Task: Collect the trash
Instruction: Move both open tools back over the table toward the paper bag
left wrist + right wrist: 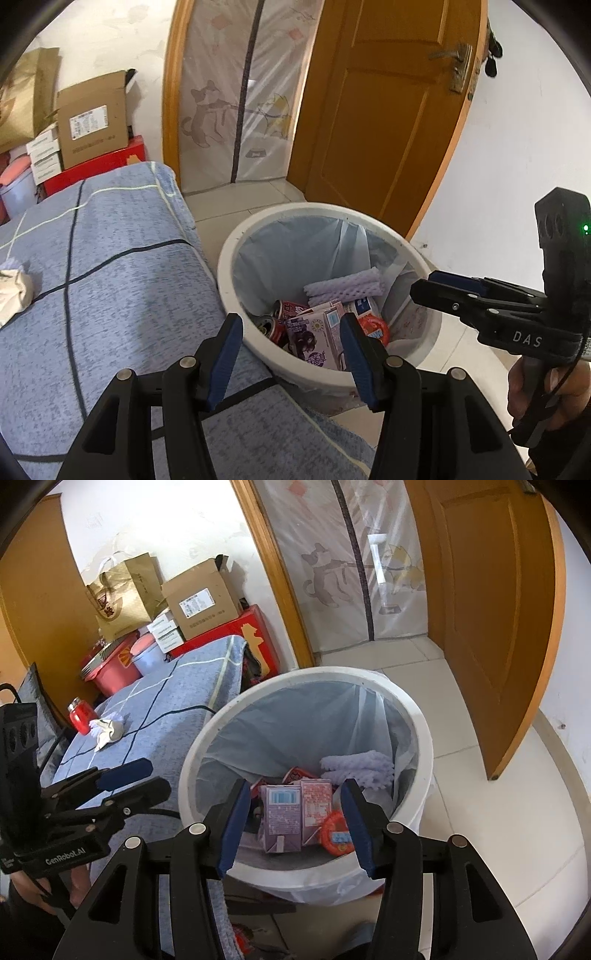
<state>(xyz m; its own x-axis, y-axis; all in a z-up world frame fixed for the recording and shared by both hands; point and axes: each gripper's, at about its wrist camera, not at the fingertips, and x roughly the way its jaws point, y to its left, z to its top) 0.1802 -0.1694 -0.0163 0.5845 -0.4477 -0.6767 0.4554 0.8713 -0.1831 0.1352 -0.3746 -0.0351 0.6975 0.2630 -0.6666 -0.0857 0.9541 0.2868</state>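
Bin [424, 738], centre frame, holds cartons [295, 812] and cans. Right tongs [293, 821] over it, released, empty; left tongs [291, 356] likewise released. Drop step looks finished. Next: reach crumpled tissue [109, 731] on bed [166, 701], left of frame.

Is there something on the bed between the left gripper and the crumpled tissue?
Nothing visible. Only bare blue checked bedcover lies between the open left gripper and the crumpled tissue. The red jar stands beyond the tissue, not in the way.
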